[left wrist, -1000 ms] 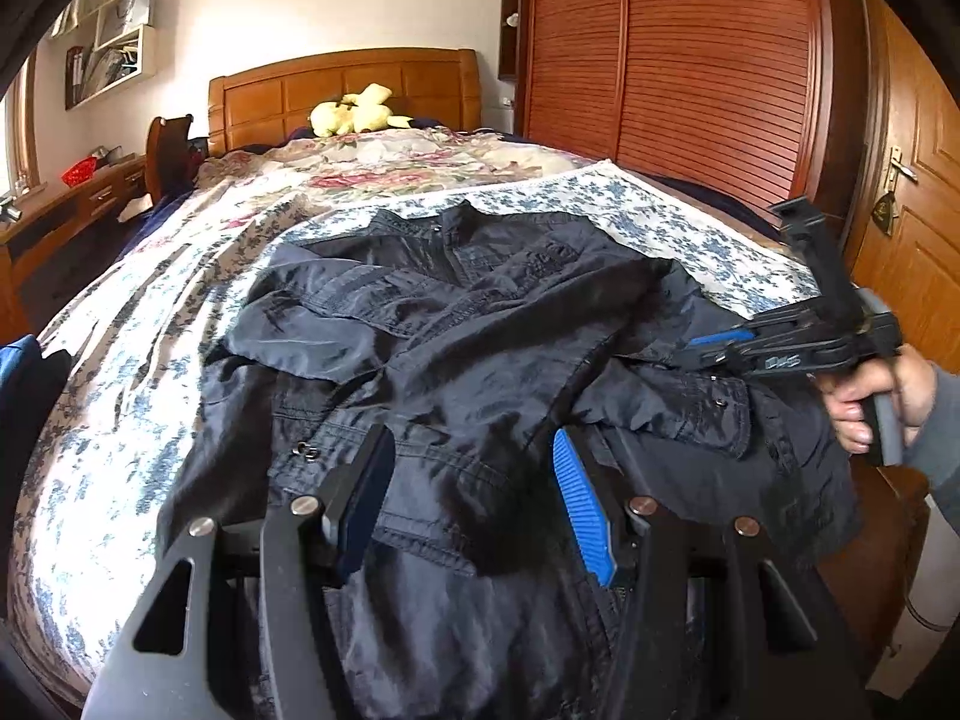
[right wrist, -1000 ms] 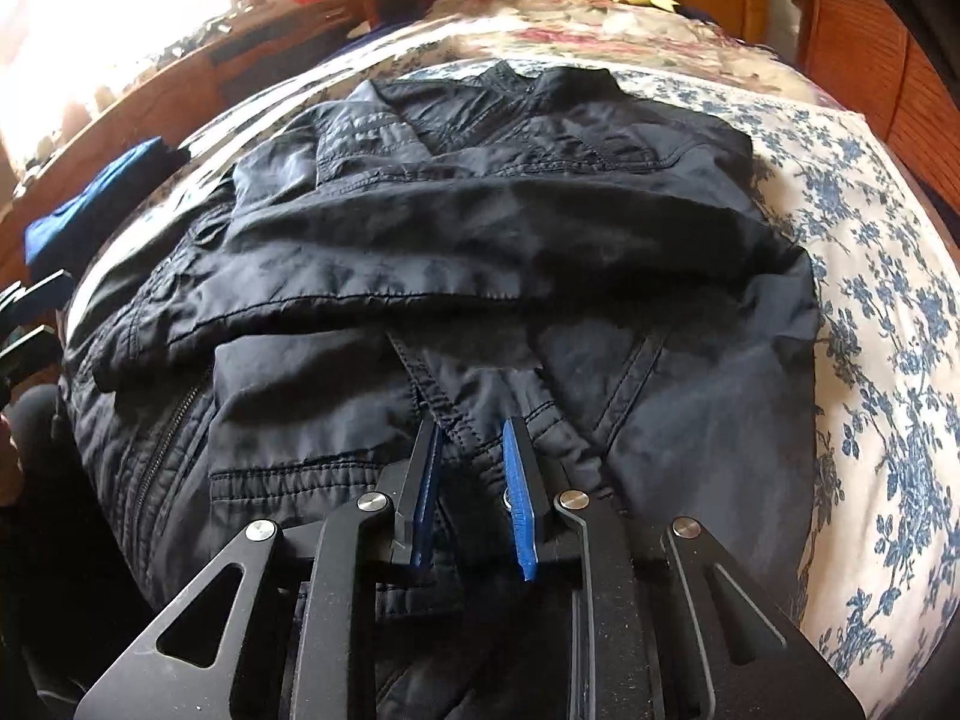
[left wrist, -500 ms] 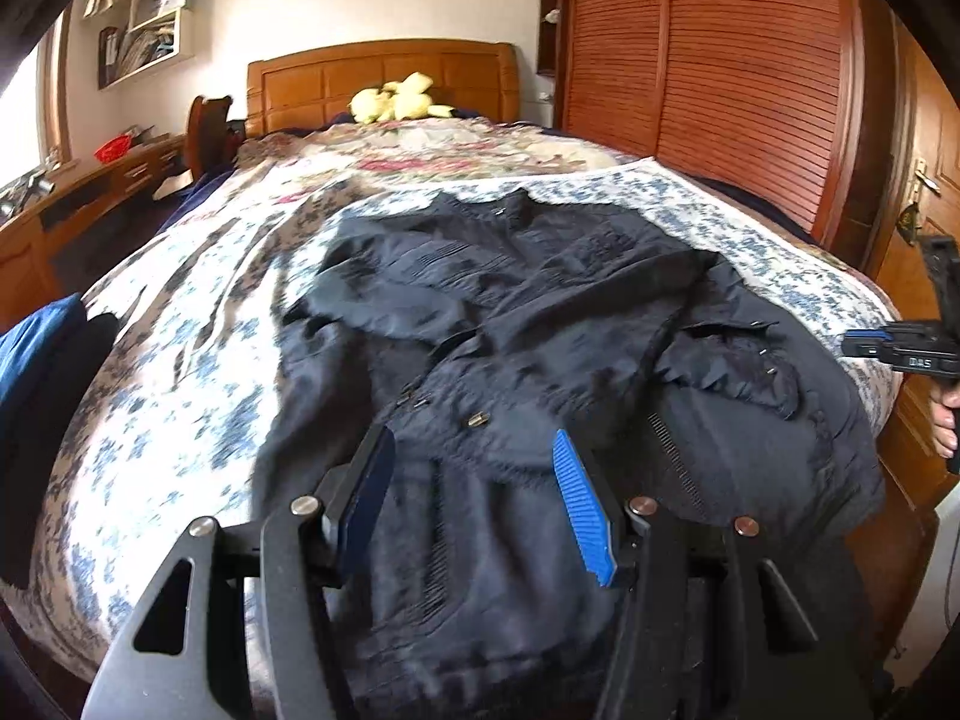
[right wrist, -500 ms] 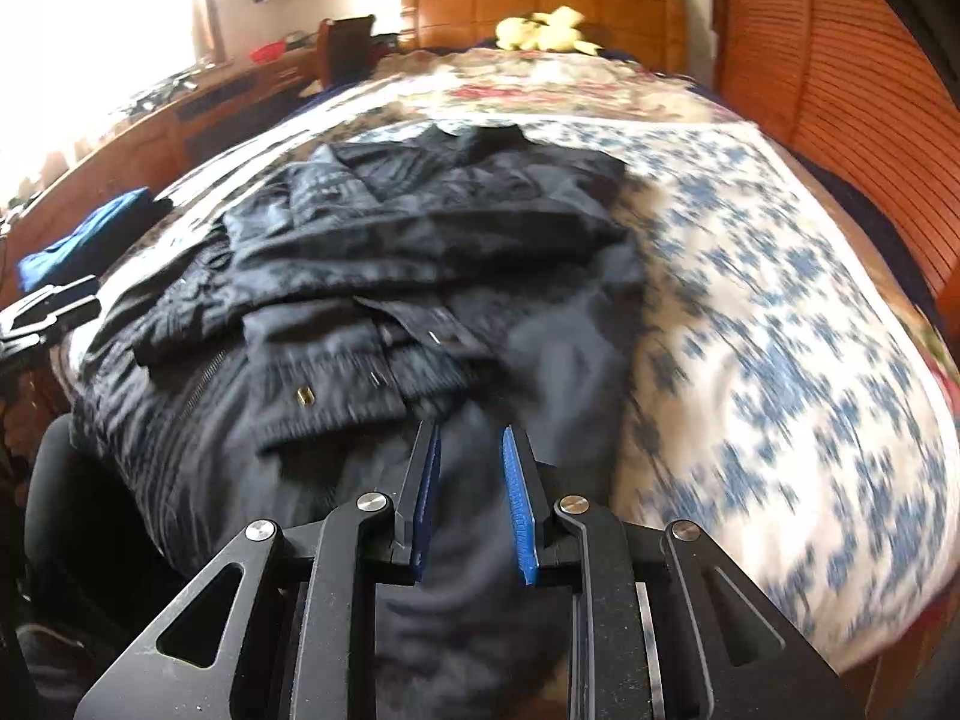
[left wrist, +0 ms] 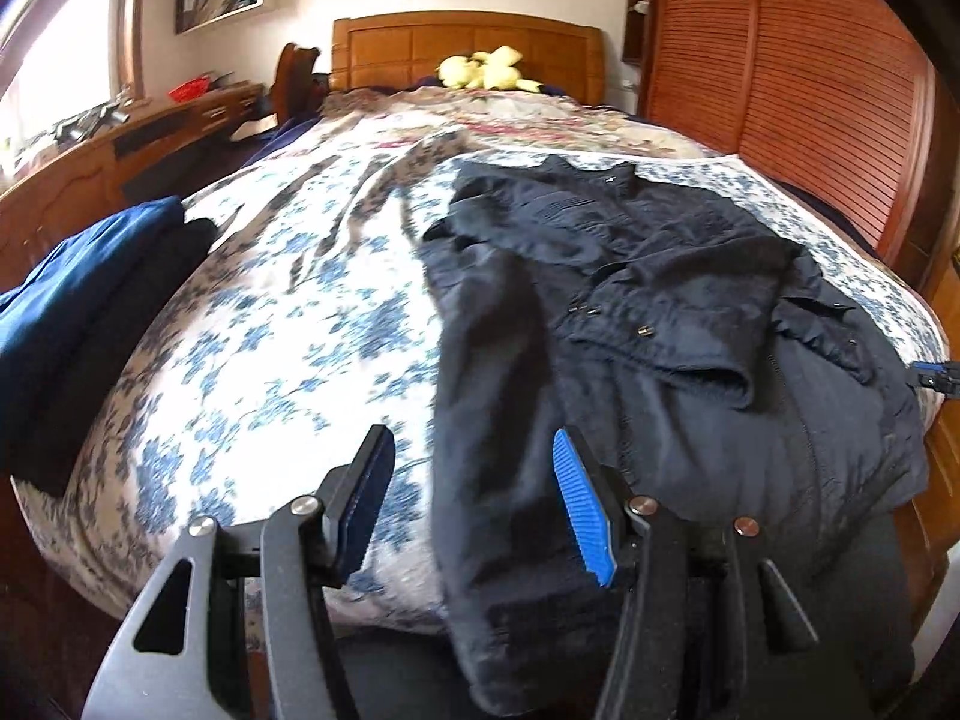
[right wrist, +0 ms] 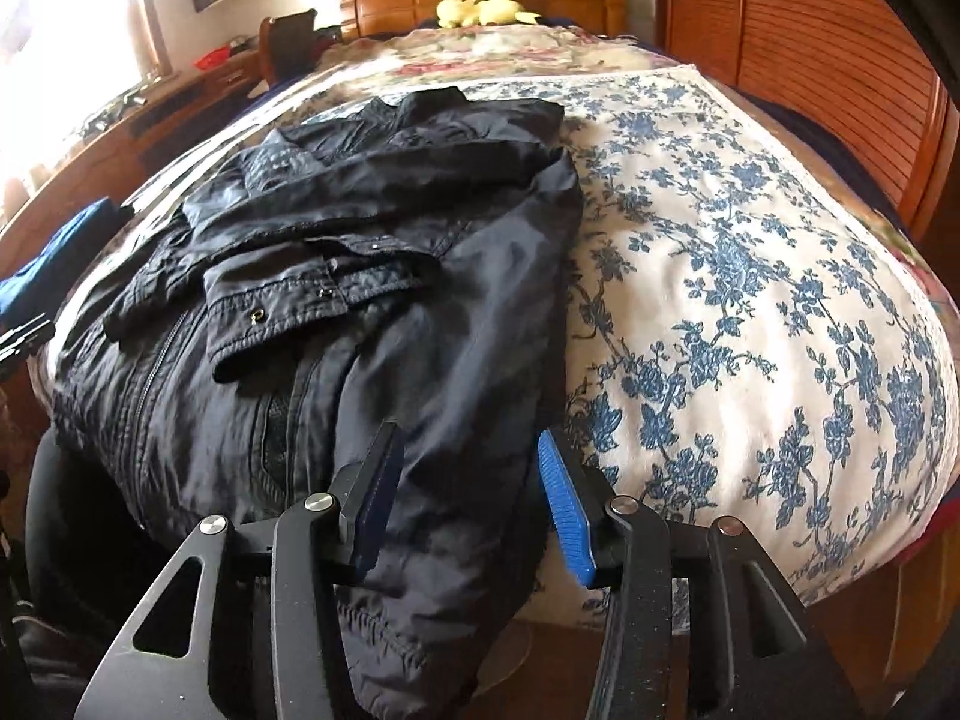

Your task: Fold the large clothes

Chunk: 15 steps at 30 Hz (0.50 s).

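Observation:
A large black jacket (left wrist: 660, 300) lies on the flower-print bed cover (left wrist: 270, 330), both sleeves folded across its front, its hem hanging over the bed's foot edge. It also shows in the right wrist view (right wrist: 372, 276). My left gripper (left wrist: 474, 498) is open and empty, low at the foot edge over the jacket's left hem corner. My right gripper (right wrist: 468, 480) is open and empty, low at the foot edge over the jacket's right hem corner. The right gripper's tip shows at the far right of the left wrist view (left wrist: 939, 375).
A folded blue garment and a dark one (left wrist: 78, 312) lie at the bed's left corner. A yellow plush toy (left wrist: 486, 69) sits by the wooden headboard (left wrist: 468, 45). A wooden desk (left wrist: 138, 138) runs along the left, a slatted wardrobe (left wrist: 798, 96) along the right.
My right gripper has let go of the jacket sleeve and opened. Both grippers have pulled back to the foot of the bed, the left toward the left hem corner, the right toward the right one.

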{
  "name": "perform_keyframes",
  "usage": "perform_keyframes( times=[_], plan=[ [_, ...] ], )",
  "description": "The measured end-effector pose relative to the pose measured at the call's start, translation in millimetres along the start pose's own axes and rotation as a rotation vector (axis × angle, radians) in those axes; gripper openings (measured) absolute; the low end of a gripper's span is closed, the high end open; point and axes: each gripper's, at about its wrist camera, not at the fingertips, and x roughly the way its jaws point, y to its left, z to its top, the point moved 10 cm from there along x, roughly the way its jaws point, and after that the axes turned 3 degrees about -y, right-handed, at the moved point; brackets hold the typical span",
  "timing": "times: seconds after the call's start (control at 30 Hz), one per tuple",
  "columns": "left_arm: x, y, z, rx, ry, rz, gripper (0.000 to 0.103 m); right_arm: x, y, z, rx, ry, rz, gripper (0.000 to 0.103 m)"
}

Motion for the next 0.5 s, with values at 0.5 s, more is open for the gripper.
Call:
perform_keyframes(
  times=[0.5],
  plan=[
    [3,11,-5,-0.004,0.011,0.031,0.054,9,27,-14,-0.047,0.033,0.083,0.049]
  ],
)
